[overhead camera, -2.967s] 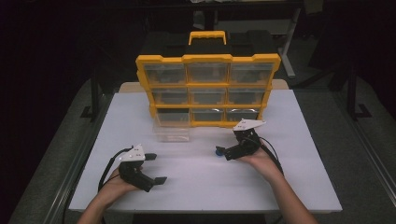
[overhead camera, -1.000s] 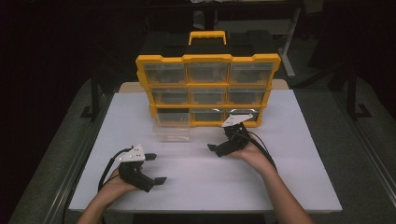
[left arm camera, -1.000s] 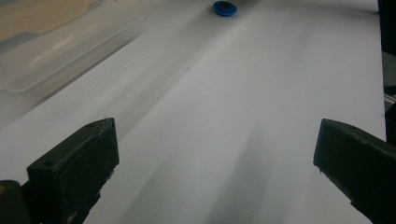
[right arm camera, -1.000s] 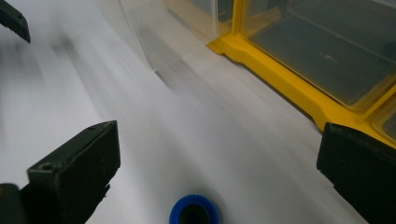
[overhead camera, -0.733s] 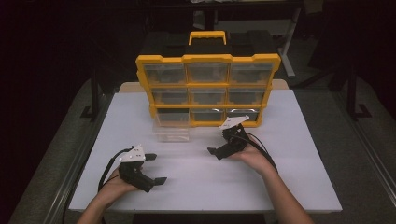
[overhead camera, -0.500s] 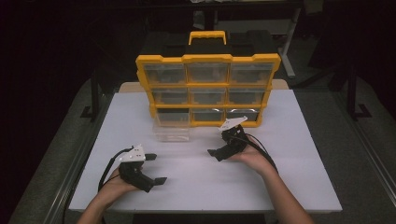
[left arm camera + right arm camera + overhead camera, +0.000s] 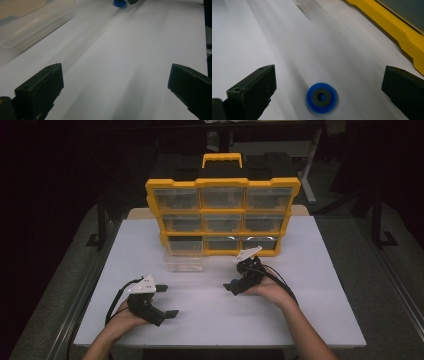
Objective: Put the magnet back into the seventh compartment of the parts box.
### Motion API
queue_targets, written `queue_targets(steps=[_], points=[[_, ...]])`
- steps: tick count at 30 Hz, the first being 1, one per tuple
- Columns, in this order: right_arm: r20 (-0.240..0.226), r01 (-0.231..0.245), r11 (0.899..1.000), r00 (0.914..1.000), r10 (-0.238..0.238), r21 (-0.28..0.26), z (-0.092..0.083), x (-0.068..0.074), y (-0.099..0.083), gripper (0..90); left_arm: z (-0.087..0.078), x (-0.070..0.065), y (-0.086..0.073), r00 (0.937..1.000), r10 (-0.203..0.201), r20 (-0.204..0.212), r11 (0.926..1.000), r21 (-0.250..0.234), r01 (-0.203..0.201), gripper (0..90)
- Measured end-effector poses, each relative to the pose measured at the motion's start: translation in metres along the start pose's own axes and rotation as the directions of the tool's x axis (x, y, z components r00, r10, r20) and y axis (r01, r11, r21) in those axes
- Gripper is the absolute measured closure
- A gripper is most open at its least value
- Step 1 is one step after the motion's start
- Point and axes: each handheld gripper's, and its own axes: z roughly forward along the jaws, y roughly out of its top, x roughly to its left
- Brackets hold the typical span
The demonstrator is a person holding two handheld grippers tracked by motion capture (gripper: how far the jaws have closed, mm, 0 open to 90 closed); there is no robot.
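**Right gripper (image 7: 234, 287) poised over a small blue disc (image 7: 321, 97) on the white table (image 7: 320, 290), jaws wide apart.**

In the right gripper view the blue disc, with a grey ring and a dark hole at its centre, lies flat on the table between the two black jaws and touches neither. In the high view the right gripper sits at about 3 o'clock from the table's middle, just in front of the yellow drawer organiser (image 7: 222, 215), which stands upright at 12 o'clock. A clear plastic drawer (image 7: 184, 262) rests on the table at the organiser's lower left corner. The left gripper (image 7: 167, 301) rests at about 8 o'clock, well apart from the disc, its jaws spread with only bare table between them.
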Motion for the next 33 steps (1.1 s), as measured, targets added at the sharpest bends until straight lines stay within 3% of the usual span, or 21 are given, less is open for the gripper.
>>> queue_targets(steps=[9,33], points=[[-0.002,0.015,0.999,0.9999,-0.015,0.034,0.0021,0.0014,-0.0019,0.0,0.0001,0.0,-0.0001,1.0,0.001,0.0,1.0,0.0,-0.001,0.0],[-0.01,0.053,0.993,0.9986,-0.052,0.101,0.0018,0.0045,-0.0036,13.1,-0.0001,-0.0003,-0.0002,1.0,-0.003,-0.002,1.0,-0.001,0.003,0.0]])
